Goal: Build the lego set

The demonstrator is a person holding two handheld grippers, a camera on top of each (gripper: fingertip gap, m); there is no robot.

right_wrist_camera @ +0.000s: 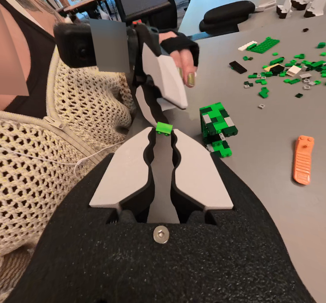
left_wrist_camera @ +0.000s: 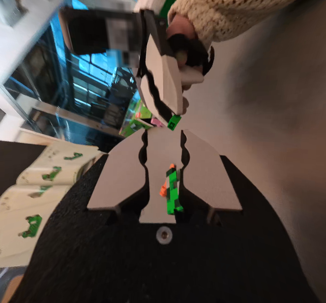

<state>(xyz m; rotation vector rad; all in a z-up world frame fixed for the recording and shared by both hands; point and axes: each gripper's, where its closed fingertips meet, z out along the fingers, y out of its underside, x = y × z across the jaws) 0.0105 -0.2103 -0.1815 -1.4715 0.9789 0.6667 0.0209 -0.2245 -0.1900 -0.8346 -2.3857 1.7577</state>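
Observation:
My right gripper [right_wrist_camera: 163,130] is shut on a small bright green brick [right_wrist_camera: 164,127], pinched between its two tips and held above the grey table [right_wrist_camera: 247,180]. My left gripper [left_wrist_camera: 165,132] is open and empty, its tips close to the brick. In the left wrist view the right gripper [left_wrist_camera: 173,116] comes in from above with the green brick [left_wrist_camera: 173,122] at its tips. In the right wrist view the left gripper [right_wrist_camera: 170,115] faces mine from the far side. A partly built green model [right_wrist_camera: 217,129] stands on the table just right of the grippers.
An orange brick separator [right_wrist_camera: 302,160] lies right of the model. Loose green, grey and black bricks [right_wrist_camera: 282,69] and a green plate [right_wrist_camera: 264,44] are scattered at the far right. A black case [right_wrist_camera: 227,16] lies behind. An open instruction booklet [left_wrist_camera: 35,188] lies to the left.

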